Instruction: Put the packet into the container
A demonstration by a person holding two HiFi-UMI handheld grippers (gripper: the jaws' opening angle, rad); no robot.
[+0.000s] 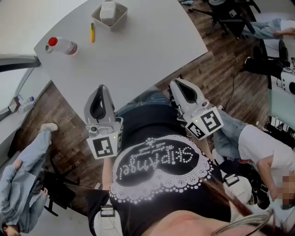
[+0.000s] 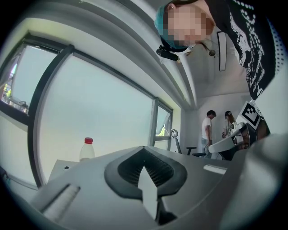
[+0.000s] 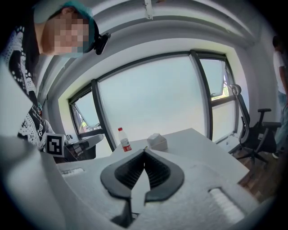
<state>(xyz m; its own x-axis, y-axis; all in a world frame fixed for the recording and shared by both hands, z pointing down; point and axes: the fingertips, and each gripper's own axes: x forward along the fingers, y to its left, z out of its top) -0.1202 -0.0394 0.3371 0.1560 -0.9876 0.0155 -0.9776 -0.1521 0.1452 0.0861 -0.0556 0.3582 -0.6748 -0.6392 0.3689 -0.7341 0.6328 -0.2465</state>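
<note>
In the head view a slim yellow packet (image 1: pixel 92 32) lies on the grey table (image 1: pixel 138 50), just left of a beige container (image 1: pixel 120 14) with a white block (image 1: pixel 108 11) in it. Both grippers are held close to my body at the table's near edge, far from the packet. My left gripper (image 1: pixel 101 87) is shut and empty, as its own view shows (image 2: pixel 144 148). My right gripper (image 1: pixel 174 83) is likewise shut with nothing in it (image 3: pixel 144 151). The right gripper view shows the container (image 3: pixel 157 143) far ahead on the table.
A red-capped bottle (image 1: pixel 62 45) rests near the table's far left corner (image 2: pixel 87 150) (image 3: pixel 123 140). A person sits on the floor at the lower left (image 1: pixel 23 175), and another person (image 1: pixel 262 152) is at the right. Office chairs (image 1: pixel 230 14) stand beyond the table's right side.
</note>
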